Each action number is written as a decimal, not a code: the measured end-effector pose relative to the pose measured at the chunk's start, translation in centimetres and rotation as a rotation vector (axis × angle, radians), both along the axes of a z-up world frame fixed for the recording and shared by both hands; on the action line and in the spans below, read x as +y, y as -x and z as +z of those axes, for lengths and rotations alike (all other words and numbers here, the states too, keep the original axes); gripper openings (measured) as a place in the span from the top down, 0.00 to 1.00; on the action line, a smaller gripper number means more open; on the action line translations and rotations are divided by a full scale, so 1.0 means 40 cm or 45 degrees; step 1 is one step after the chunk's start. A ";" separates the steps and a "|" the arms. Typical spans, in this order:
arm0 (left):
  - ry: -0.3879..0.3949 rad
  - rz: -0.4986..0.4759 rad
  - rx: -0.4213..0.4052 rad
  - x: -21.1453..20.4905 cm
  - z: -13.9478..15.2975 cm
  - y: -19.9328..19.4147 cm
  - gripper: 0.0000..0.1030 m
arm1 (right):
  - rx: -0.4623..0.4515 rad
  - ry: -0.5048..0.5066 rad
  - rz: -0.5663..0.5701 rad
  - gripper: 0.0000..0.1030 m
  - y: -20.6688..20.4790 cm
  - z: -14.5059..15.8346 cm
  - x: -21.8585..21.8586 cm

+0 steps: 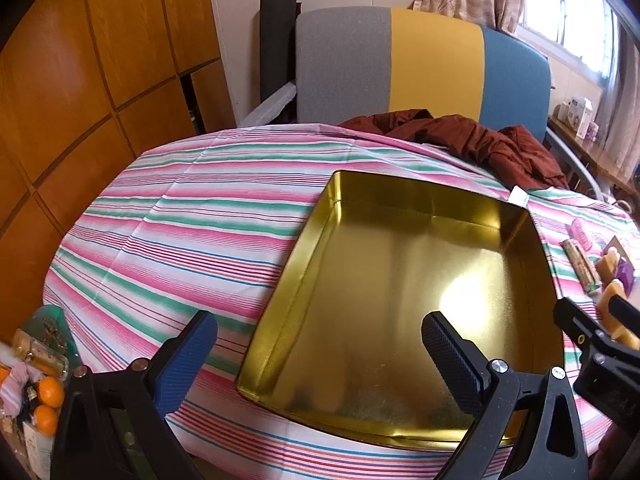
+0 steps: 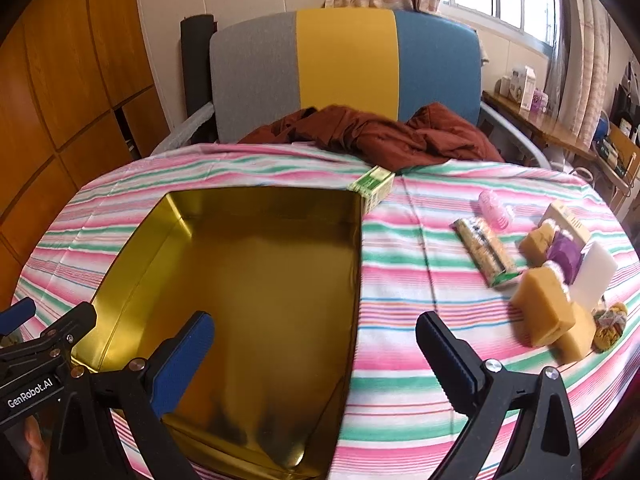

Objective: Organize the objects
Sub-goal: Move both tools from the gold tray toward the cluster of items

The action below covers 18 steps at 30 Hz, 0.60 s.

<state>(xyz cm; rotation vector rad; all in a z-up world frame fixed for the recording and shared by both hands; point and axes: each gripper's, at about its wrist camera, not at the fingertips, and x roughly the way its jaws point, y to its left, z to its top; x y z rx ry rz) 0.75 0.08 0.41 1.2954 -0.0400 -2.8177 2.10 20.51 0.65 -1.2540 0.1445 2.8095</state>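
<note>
An open, empty gold tin tray [image 1: 384, 280] [image 2: 248, 280] lies on the striped tablecloth. My left gripper [image 1: 320, 344] is open and empty, straddling the tray's near left wall. My right gripper [image 2: 316, 344] is open and empty over the tray's right wall. To the right lie loose items: a green box [image 2: 372, 186] at the tray's far corner, a pink roller [image 2: 496, 204], a wrapped roll [image 2: 486, 250] [image 1: 580, 268], yellow blocks [image 2: 542, 308], a purple block [image 2: 564, 254], a white block [image 2: 596, 276] and a yarn ball [image 2: 608, 326].
A crumpled dark red cloth [image 2: 380, 132] [image 1: 472, 140] lies at the table's far edge before a grey, yellow and blue chair [image 2: 344, 68]. Wooden cabinets [image 1: 80, 80] stand left. Oranges and clutter [image 1: 40, 392] sit low left, off the table.
</note>
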 end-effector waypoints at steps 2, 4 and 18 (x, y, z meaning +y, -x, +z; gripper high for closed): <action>-0.029 -0.035 -0.002 0.010 -0.001 -0.001 0.00 | 0.025 -0.010 0.013 0.00 -0.003 0.013 0.013; -0.048 -0.065 -0.016 0.025 -0.003 -0.003 0.00 | 0.052 -0.025 0.008 0.00 -0.011 0.026 0.031; -0.421 -0.289 -0.249 0.187 -0.036 -0.014 0.00 | 0.140 0.003 -0.269 0.11 -0.131 0.013 0.342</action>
